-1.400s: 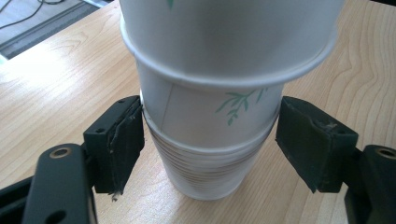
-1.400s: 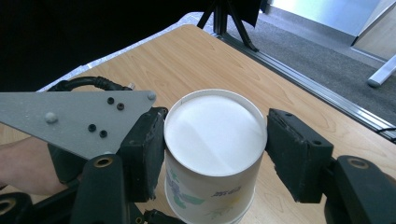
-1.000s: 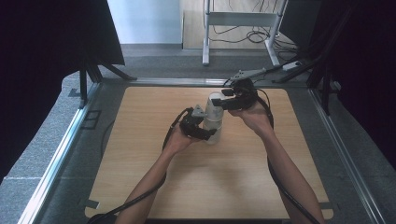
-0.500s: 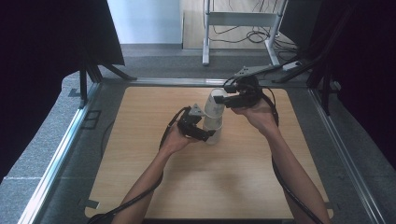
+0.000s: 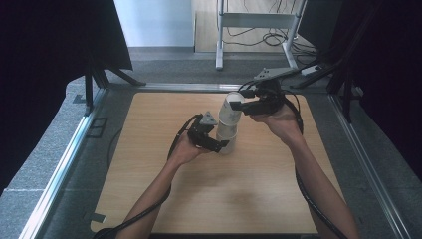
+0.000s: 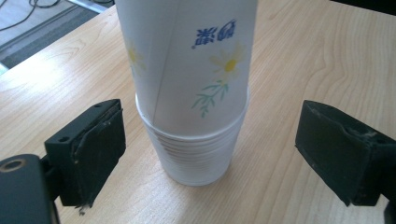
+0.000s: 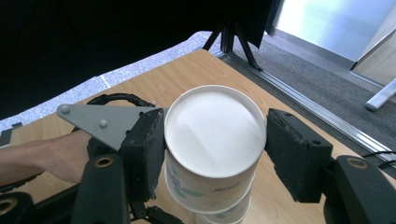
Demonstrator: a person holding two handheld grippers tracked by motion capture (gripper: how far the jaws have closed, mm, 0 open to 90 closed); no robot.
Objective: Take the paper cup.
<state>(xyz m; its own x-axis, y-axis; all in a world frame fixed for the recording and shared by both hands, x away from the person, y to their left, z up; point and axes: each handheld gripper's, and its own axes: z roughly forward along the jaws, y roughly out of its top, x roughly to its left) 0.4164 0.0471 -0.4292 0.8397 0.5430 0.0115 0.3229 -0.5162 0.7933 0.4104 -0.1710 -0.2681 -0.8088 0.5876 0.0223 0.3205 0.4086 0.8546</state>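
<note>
Near the middle of the wooden table (image 5: pixel 164 199) stands a stack of paper cups (image 5: pixel 228 130), upside down, with closed bases upward and daisies printed on the sides. At the foot of the stack, on the person's side, the left gripper (image 6: pixel 210 154) sits low with its jaws spread wide — a clear gap shows between each pad and the ribbed plastic cup (image 6: pixel 196 156) at the bottom. At the top of the stack, the right gripper (image 7: pixel 212 149) brackets the topmost cup (image 7: pixel 212 135) just below its flat base; one pad touches the wall, the other is very near, so I cannot tell whether it truly grips.

Nothing holds the stack down. If the top cup is lifted while nested tight, the ones beneath may ride up with it, then drop or topple — and a hard squeeze could dent the thin paper wall.
</note>
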